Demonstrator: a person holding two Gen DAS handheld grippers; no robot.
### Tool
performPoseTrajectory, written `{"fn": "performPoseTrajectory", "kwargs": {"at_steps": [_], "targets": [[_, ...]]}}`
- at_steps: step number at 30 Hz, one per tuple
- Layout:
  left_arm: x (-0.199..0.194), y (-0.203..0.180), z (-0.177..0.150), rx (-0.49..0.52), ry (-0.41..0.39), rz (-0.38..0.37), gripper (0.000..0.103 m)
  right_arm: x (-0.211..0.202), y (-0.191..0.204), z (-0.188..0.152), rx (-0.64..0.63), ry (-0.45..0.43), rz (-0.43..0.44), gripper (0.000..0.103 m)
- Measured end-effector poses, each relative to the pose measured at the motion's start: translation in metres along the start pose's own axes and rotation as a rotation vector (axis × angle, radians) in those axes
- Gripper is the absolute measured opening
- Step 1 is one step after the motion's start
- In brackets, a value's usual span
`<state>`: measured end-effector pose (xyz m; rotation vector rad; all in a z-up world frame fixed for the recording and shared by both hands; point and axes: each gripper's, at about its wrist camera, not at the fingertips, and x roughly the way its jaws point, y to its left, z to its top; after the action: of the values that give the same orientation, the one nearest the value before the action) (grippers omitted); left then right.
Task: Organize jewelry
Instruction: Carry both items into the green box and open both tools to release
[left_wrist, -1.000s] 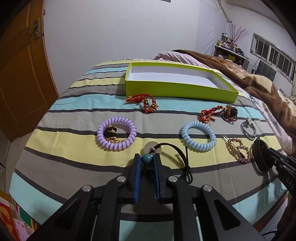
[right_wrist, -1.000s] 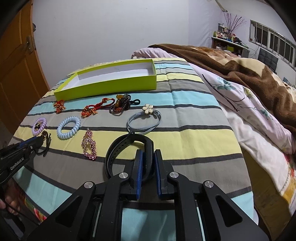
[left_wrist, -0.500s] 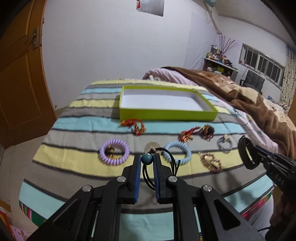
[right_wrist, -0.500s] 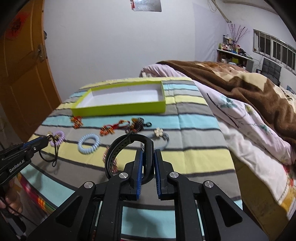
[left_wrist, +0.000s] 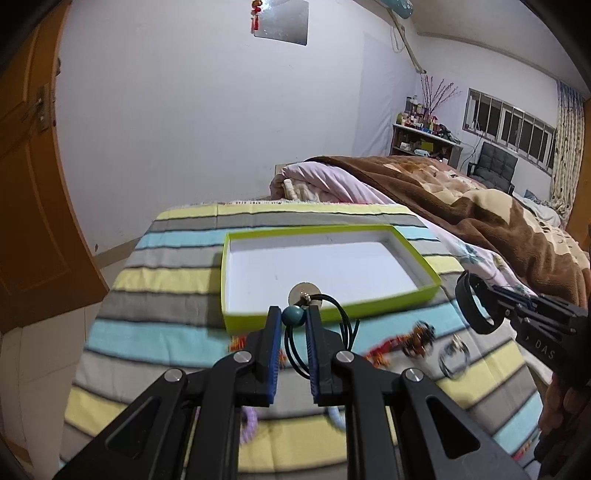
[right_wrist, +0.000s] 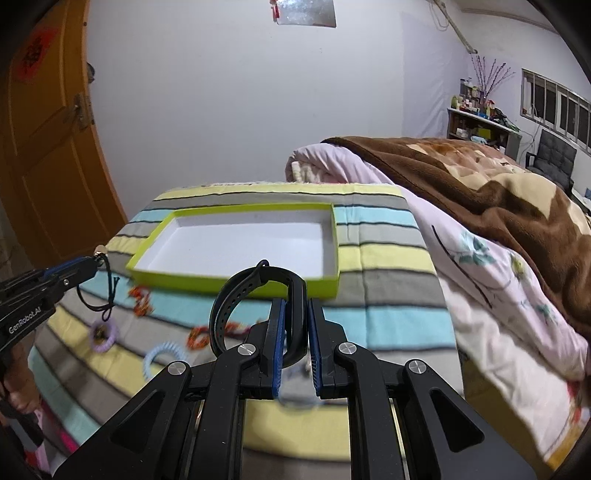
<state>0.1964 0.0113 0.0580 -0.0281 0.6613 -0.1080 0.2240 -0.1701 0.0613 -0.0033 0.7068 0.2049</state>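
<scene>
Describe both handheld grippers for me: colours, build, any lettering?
Both match: matte black angular linkage arms with triangular cut-outs and silver round pivot bolts, ending in two flat fingers lined with blue pads. The left gripper shows white "GenRobot.AI" lettering on its side in the right wrist view. The right gripper shows "DAS" in the left wrist view. No cables visible. A bare hand holds the right one; no sleeve shows.

Bed (right_wrist: 388, 254) with striped blanket (left_wrist: 177, 280), bearing a shallow lime-green tray (left_wrist: 236, 322); nearer, blurred: red beaded bracelets (left_wrist: 384, 347), purple coil tie (right_wrist: 101, 334), pale-blue coil tie (right_wrist: 162, 356). Brown blanket (right_wrist: 480, 184) on right.
</scene>
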Motion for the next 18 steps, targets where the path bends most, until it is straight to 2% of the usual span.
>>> {"fn": "performPoseTrajectory", "kwargs": {"at_steps": [7, 18], "targets": [[0.054, 0.009, 0.027, 0.005, 0.040, 0.020, 0.014, 0.061, -0.010, 0.040, 0.000, 0.046, -0.006, 0.012], [0.133, 0.032, 0.047, 0.014, 0.138, 0.077, 0.014, 0.153, -0.010, 0.067, -0.014, 0.166, 0.008, 0.012]]}}
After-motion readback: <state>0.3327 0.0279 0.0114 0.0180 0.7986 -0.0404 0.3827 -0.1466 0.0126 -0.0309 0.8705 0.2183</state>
